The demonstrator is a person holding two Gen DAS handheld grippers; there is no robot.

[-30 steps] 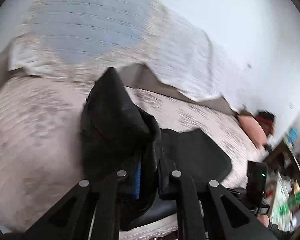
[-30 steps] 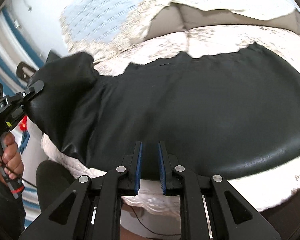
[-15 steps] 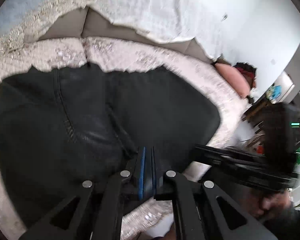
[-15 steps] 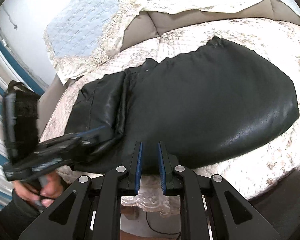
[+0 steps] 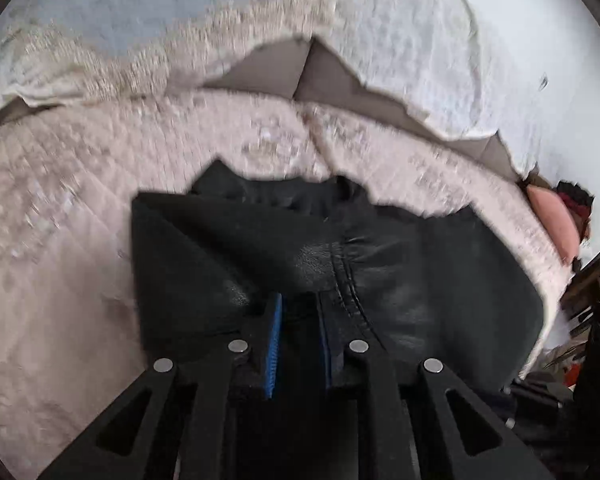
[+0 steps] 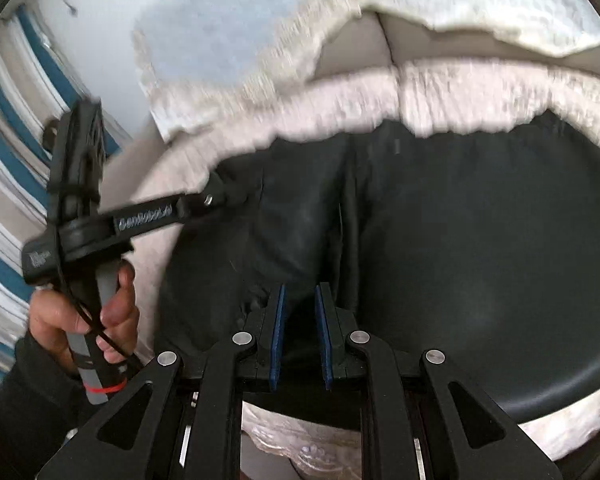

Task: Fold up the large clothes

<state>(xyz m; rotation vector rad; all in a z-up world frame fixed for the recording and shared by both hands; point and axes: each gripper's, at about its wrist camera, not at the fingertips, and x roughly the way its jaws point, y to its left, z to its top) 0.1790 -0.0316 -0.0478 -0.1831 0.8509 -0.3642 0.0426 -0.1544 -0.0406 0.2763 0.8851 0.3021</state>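
Black jacket (image 5: 400, 280) lying on the sofa cover (image 5: 60, 240), both my claws over its near edge

My left claw (image 5: 299, 322) has its blue pads parted with dark cloth lying between them, but I cannot tell whether they press on it; in the right view my left claw (image 6: 216, 196) reaches in from the side with its tip at the jacket's (image 6: 480, 248) left edge, my hand (image 6: 84, 320) around its grey handle. My right claw (image 6: 300, 312) stands released, pads apart, above the jacket's near hem, where a seam runs up the cloth. A white lace throw (image 5: 400, 48) drapes the sofa back behind, and a pink cushion (image 5: 556, 224) sits at the far right end
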